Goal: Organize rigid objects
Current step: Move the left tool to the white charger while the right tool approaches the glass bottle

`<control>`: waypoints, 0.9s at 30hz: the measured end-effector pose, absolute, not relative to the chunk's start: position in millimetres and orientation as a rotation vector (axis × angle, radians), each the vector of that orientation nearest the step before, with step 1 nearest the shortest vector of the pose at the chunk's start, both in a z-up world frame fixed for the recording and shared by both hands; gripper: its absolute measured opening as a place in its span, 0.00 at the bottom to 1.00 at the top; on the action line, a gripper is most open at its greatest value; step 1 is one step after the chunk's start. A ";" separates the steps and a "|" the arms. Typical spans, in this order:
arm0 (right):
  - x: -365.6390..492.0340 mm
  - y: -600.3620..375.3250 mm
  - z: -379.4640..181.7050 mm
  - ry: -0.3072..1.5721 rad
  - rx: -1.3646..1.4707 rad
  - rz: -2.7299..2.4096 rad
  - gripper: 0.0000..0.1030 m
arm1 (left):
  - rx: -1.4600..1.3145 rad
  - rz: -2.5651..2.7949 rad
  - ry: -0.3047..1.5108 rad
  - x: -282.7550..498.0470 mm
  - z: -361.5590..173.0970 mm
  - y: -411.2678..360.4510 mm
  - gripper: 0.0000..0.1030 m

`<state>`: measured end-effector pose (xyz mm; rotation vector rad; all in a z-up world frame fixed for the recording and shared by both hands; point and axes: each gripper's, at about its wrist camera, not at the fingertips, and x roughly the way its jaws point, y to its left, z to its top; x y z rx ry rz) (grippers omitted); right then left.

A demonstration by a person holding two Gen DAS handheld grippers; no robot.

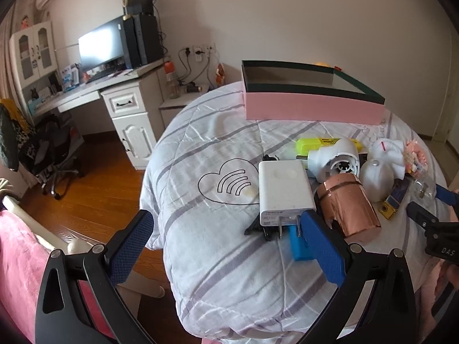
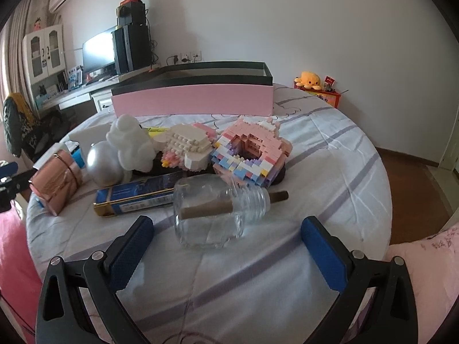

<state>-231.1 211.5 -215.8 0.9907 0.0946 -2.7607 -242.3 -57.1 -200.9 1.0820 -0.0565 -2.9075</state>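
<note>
On a quilt-covered round table lies a heap of rigid objects. A white plug adapter [image 1: 282, 192] and a copper-foil roll [image 1: 348, 207] lie just ahead of my open left gripper [image 1: 226, 246], whose right finger [image 1: 322, 246] hides part of a blue block [image 1: 299, 246]. My open right gripper [image 2: 226, 246] hovers just short of a clear glass jar [image 2: 218, 209] lying on its side with a brown stick inside. Behind the jar are a pink brick model [image 2: 249, 153], a white brick model [image 2: 186, 146], a blue tin [image 2: 134, 199], a silver egg [image 2: 101, 167] and a white figurine [image 2: 132, 144]. An open pink box [image 1: 314, 99] [image 2: 192, 94] stands at the back.
A yellow highlighter [image 1: 318, 144] and a white fan-like device [image 1: 340, 160] lie behind the adapter. Beyond the table edge are wooden floor [image 1: 94, 192], a white desk [image 1: 126, 100] with a monitor, and an office chair [image 1: 51, 149]. Pink fabric [image 1: 20, 261] lies at the near left.
</note>
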 end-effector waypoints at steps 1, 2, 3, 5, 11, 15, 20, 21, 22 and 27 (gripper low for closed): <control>-233.3 211.0 -216.6 0.108 0.992 -2.754 1.00 | 1.107 -2.913 -0.044 -246.0 -202.6 -58.8 1.00; -234.4 211.2 -216.3 0.106 0.994 -2.750 1.00 | 1.125 -2.909 -0.034 -249.2 -204.5 -59.5 1.00; -235.7 213.1 -215.7 0.077 0.997 -2.748 1.00 | 1.137 -2.907 -0.027 -251.8 -206.3 -60.6 1.00; -235.5 215.7 -215.5 0.041 0.994 -2.746 1.00 | 1.167 -2.901 -0.016 -257.8 -210.6 -62.2 1.00; -239.0 213.2 -215.8 0.108 1.014 -2.718 1.00 | 1.202 -2.953 0.037 -273.4 -210.4 -56.9 1.00; -237.4 217.3 -214.7 0.081 1.003 -2.698 1.00 | 1.212 -2.958 -0.001 -284.7 -207.6 -49.7 1.00; -238.5 215.2 -213.8 0.091 1.002 -2.723 0.97 | 1.279 -2.958 0.148 -303.7 -216.9 -59.1 1.00; -239.1 215.3 -213.5 0.094 1.001 -2.724 0.97 | 1.298 -2.963 0.199 -306.6 -219.8 -62.9 1.00; -239.6 215.9 -212.9 0.096 1.005 -2.720 0.95 | 1.302 -2.972 0.230 -307.7 -220.8 -66.0 1.00; -242.7 221.6 -208.9 0.092 1.011 -2.704 0.74 | 1.311 -2.993 0.234 -307.6 -220.1 -72.1 0.98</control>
